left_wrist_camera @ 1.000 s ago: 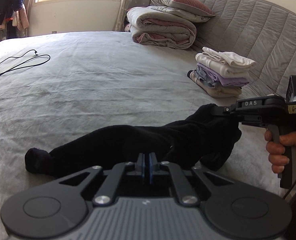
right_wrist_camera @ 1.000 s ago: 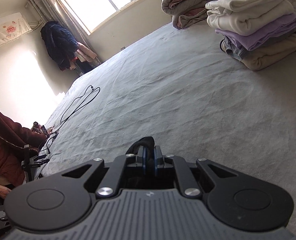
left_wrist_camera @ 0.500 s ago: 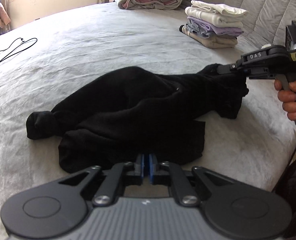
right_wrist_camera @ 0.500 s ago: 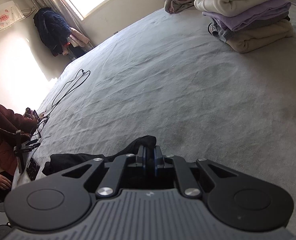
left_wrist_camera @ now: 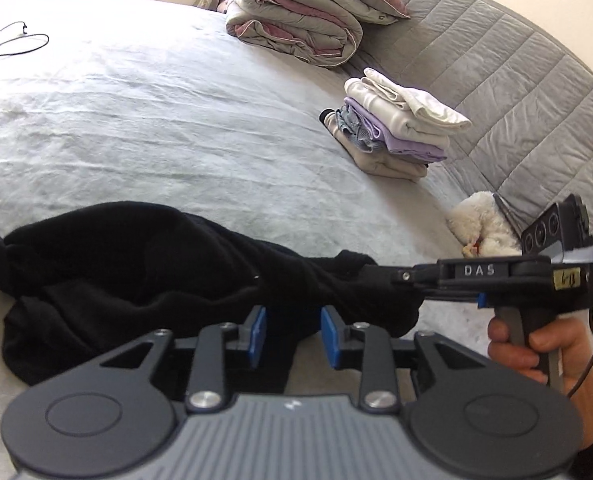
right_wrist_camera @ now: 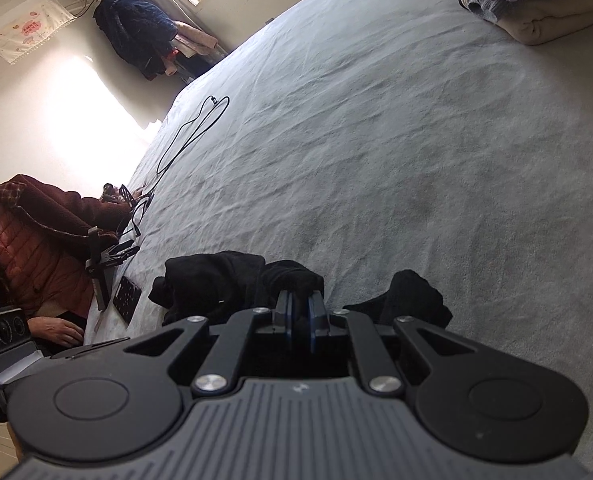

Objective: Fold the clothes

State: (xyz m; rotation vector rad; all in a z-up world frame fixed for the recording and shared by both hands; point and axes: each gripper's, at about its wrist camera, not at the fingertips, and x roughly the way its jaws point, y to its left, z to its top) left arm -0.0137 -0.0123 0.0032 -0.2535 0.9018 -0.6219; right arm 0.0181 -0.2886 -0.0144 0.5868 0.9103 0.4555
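A black garment (left_wrist_camera: 136, 264) lies crumpled across the near part of the grey bed (left_wrist_camera: 176, 120). My left gripper (left_wrist_camera: 293, 334) hovers at the garment's near edge. Its jaws are opening, and the blue pads (left_wrist_camera: 257, 332) stand apart with black cloth showing between them, not pressed. My right gripper (right_wrist_camera: 299, 312) is shut on a bunched end of the black garment (right_wrist_camera: 216, 280). In the left wrist view the right gripper (left_wrist_camera: 376, 274) comes in from the right, held by a hand (left_wrist_camera: 536, 344), with its tips buried in the cloth.
A stack of folded clothes (left_wrist_camera: 396, 136) sits at the back right near the quilted headboard (left_wrist_camera: 496, 80). A rolled duvet (left_wrist_camera: 296, 28) lies behind the stack and a white plush toy (left_wrist_camera: 480, 228) beside it. A black cable (right_wrist_camera: 192, 136) trails over the bed's left side. A seated person (right_wrist_camera: 28, 240) is at the bed's left edge.
The left gripper's jaws went from shut to apart. The garment, first stretched between both grippers, now rests on the bed. The right gripper stays shut on its end.
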